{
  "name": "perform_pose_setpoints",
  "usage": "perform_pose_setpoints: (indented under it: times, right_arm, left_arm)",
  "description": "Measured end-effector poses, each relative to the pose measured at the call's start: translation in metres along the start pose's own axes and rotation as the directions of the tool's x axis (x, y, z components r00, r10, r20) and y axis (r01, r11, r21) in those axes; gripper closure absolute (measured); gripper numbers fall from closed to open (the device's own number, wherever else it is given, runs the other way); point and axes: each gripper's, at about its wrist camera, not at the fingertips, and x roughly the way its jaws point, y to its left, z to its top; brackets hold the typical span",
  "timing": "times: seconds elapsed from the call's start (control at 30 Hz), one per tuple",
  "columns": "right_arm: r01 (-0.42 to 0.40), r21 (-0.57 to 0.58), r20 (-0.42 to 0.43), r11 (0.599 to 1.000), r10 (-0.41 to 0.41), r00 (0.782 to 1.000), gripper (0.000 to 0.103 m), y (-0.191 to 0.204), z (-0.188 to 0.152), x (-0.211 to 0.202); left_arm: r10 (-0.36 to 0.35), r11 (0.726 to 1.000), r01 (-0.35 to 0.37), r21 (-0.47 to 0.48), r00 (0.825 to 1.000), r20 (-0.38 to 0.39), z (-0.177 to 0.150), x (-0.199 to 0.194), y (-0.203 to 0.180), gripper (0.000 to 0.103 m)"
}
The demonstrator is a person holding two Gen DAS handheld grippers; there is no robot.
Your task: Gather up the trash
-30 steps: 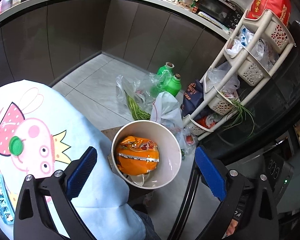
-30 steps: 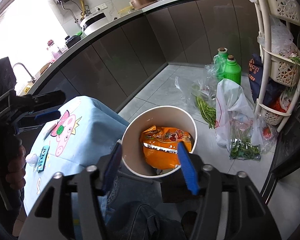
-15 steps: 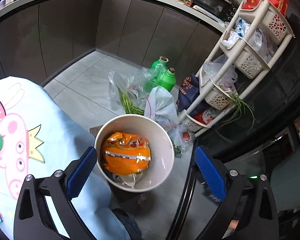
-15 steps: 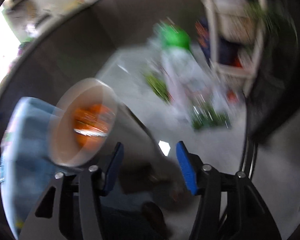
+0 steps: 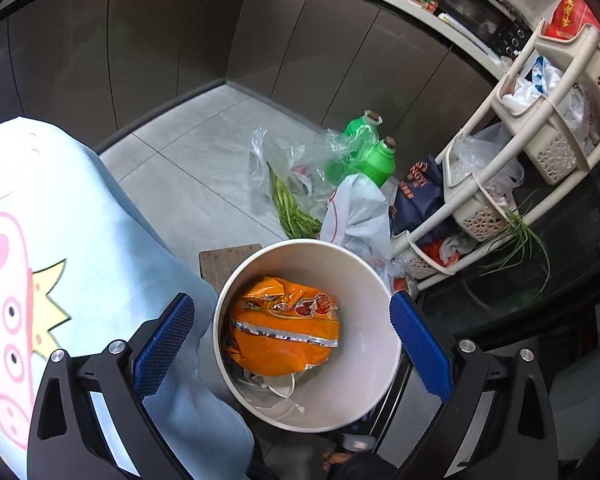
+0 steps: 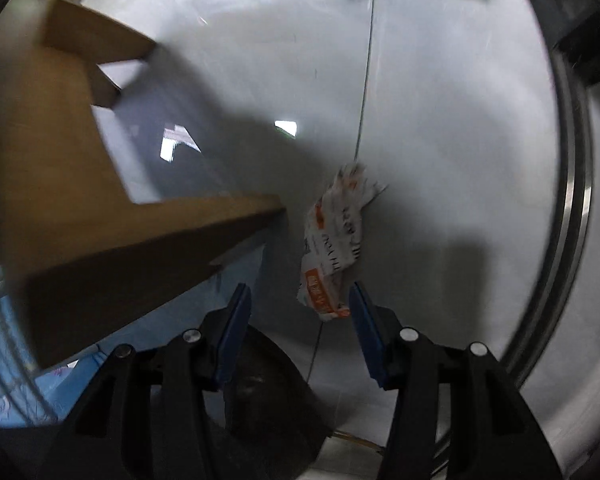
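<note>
A white paper bucket [image 5: 380, 364] holds an orange snack bag [image 5: 284, 328] and some white scraps. My left gripper [image 5: 291, 299] hangs open above it, its blue pads wide on either side of the rim and not touching. In the right wrist view a crumpled white and orange wrapper [image 6: 334, 236] lies on the grey floor tiles. My right gripper [image 6: 299, 291] points steeply down at it, jaws apart. The wrapper's near end sits just ahead of the blue fingertips, close to the right one, and the pads do not press on it.
A wooden stool [image 6: 60, 184] juts in at the left of the wrapper, over pale blue cloth [image 6: 12, 340]. A blue cartoon tablecloth [image 5: 80, 240] lies left of the bucket. Beyond are green bottles [image 5: 374, 160], plastic bags, greens [image 5: 290, 212] and a basket rack [image 5: 500, 184].
My right gripper has swung from over the bucket down towards the floor and wrapper, its jaws a little narrower. My left gripper has sunk closer to the bucket.
</note>
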Motion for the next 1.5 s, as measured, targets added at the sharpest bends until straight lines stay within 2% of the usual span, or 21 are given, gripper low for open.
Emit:
perform_pose_setpoints:
  times: [0.1,0.3,0.33,0.37,0.4,0.43,0.5,0.57,0.67,0.8,0.87,0.9,0.93,1.0,1.1,1.27,1.37,1.5]
  right_arm:
    - [0.012,0.042,-0.040,0.999,-0.010,0.999,0.047,0.004,0.004,0.031]
    - [0.080,0.083,-0.079,0.993,-0.073,0.994,0.049,0.000,0.006,0.069]
    - [0.083,0.084,-0.083,0.993,-0.076,0.994,0.056,-0.001,0.006,0.072]
    - [0.086,0.073,-0.088,0.994,-0.079,0.993,0.069,-0.001,0.006,0.074]
    - [0.089,0.058,-0.093,0.994,-0.083,0.992,0.091,0.000,0.006,0.074]
    - [0.096,0.040,-0.087,0.995,-0.092,0.992,0.098,0.000,0.005,0.071]
    - [0.112,0.016,-0.044,0.994,-0.111,0.993,0.100,0.000,0.006,0.057]
    - [0.092,0.022,-0.003,0.996,-0.092,0.996,0.101,-0.004,0.006,0.036]
    - [0.060,0.027,0.081,0.998,-0.062,0.995,0.101,-0.010,0.006,-0.005]
    - [0.011,-0.005,0.207,1.000,-0.009,0.978,0.101,-0.014,0.001,-0.063]
    - [0.018,-0.050,0.179,0.999,-0.009,0.984,0.098,-0.014,0.002,-0.065]
    - [0.002,-0.058,0.120,0.998,0.005,0.993,0.095,-0.018,0.009,-0.056]
    - [-0.016,-0.063,0.039,0.998,0.019,0.999,0.071,-0.019,0.010,-0.039]
    - [0.043,-0.112,-0.018,0.993,-0.046,0.999,0.041,-0.015,0.012,-0.015]
    - [0.105,-0.166,-0.059,0.980,-0.117,0.991,0.042,0.001,0.012,0.014]
    - [0.203,-0.254,-0.067,0.946,-0.227,0.972,0.042,0.021,0.008,0.060]
    - [0.228,-0.223,-0.070,0.948,-0.249,0.966,0.051,0.023,0.012,0.077]
    - [0.204,-0.224,-0.094,0.953,-0.229,0.969,0.062,0.022,0.015,0.092]
  left_arm:
    - [0.024,0.999,-0.024,0.035,1.000,0.005,0.001,0.006,-0.002,0.009]
    - [0.018,0.997,-0.017,0.075,1.000,-0.020,-0.001,0.014,-0.004,0.009]
    - [0.016,0.997,-0.014,0.077,1.000,-0.020,-0.001,0.014,-0.004,0.009]
    - [0.013,0.997,-0.012,0.078,1.000,-0.021,-0.001,0.014,-0.003,0.009]
    - [0.012,0.997,-0.010,0.080,1.000,-0.021,-0.001,0.014,-0.003,0.009]
    - [0.012,0.997,-0.010,0.082,1.000,-0.021,-0.001,0.015,-0.003,0.009]
    - [0.014,0.997,-0.012,0.082,1.000,-0.022,-0.001,0.015,-0.004,0.009]
    - [0.011,0.997,-0.009,0.073,1.000,-0.021,-0.001,0.014,-0.005,0.009]
    - [0.008,0.999,-0.007,0.051,1.000,-0.013,-0.002,0.008,-0.003,0.009]
    - [0.001,1.000,-0.001,-0.001,1.000,-0.002,-0.005,-0.004,0.003,0.009]
    - [-0.011,0.999,0.011,-0.032,1.000,-0.002,-0.007,-0.010,0.007,0.009]
    - [-0.020,0.998,0.020,-0.053,1.000,0.005,-0.008,-0.014,0.009,0.009]
    - [-0.024,0.998,0.025,-0.066,1.000,0.014,-0.009,-0.017,0.010,0.009]
    - [-0.025,0.997,0.027,-0.070,0.999,0.036,-0.011,-0.022,0.010,0.009]
    - [-0.014,0.999,0.014,-0.045,1.000,0.019,-0.012,-0.020,0.007,0.009]
    - [-0.006,1.000,0.006,-0.031,1.000,0.001,-0.002,-0.013,0.006,0.009]
    - [-0.010,0.999,0.010,-0.038,1.000,0.002,0.004,-0.012,0.009,0.009]
    - [-0.028,0.998,0.027,-0.052,1.000,-0.003,0.007,-0.009,0.012,0.009]
